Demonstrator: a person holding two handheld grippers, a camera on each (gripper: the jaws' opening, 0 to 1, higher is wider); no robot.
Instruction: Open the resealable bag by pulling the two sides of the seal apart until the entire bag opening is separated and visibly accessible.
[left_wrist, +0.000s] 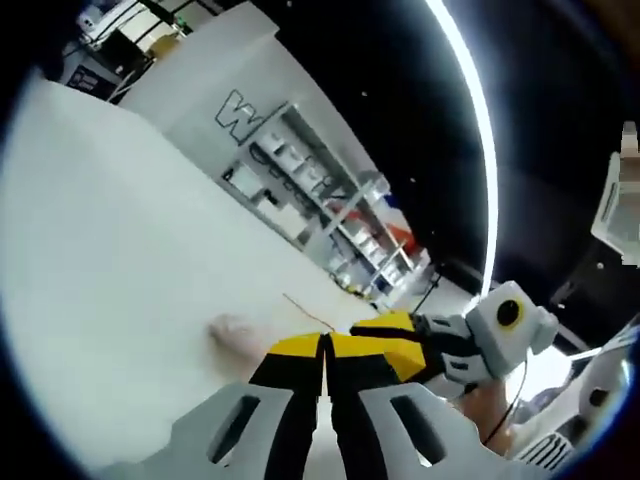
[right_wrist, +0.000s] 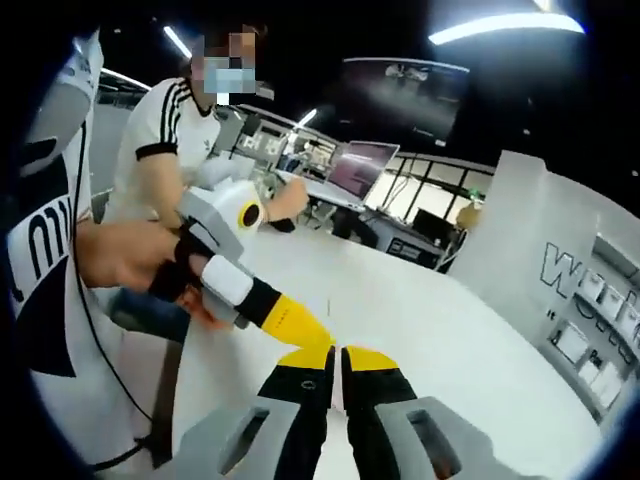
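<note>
The left gripper (left_wrist: 326, 362), yellow-tipped black jaws pressed together, meets the right gripper (right_wrist: 337, 362), jaws likewise pressed together, tip to tip above the white table (left_wrist: 120, 260). A clear, thin resealable bag (left_wrist: 235, 335) seems to hang just beyond the tips, toward the table; whether either pair pinches its seal is unclear.
</note>
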